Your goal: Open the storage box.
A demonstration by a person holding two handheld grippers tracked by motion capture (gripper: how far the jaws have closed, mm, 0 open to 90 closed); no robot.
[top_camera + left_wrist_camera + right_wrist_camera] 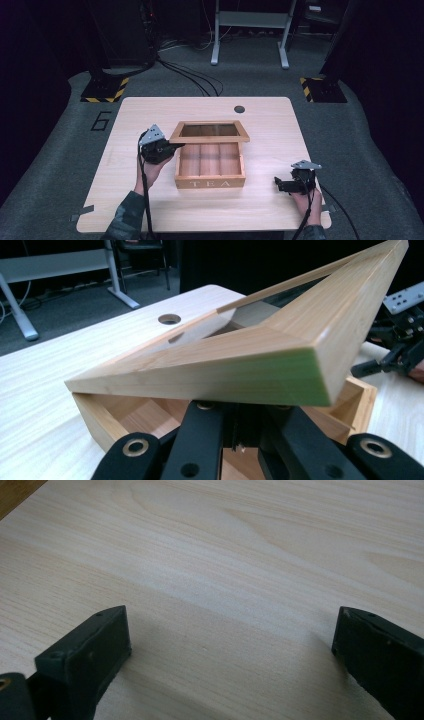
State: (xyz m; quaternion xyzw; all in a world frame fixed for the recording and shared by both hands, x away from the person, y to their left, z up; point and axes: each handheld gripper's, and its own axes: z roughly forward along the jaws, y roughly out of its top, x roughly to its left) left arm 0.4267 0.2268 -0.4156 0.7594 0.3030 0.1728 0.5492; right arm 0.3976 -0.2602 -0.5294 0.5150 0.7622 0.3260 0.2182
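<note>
Tea box [210,183] sits mid-tabletop [270,125]; left hand-held gripper [172,147] pinches the raised lid's [210,131] left corner. Right hand-held gripper [276,183], jaws spread, rests low on tabletop right of box.

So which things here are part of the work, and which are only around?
In use: tea box; its lid, raised; left gripper at the lid's corner; right gripper, open, resting on the table.

Only around: table hole; floor cables; metal frame.
</note>
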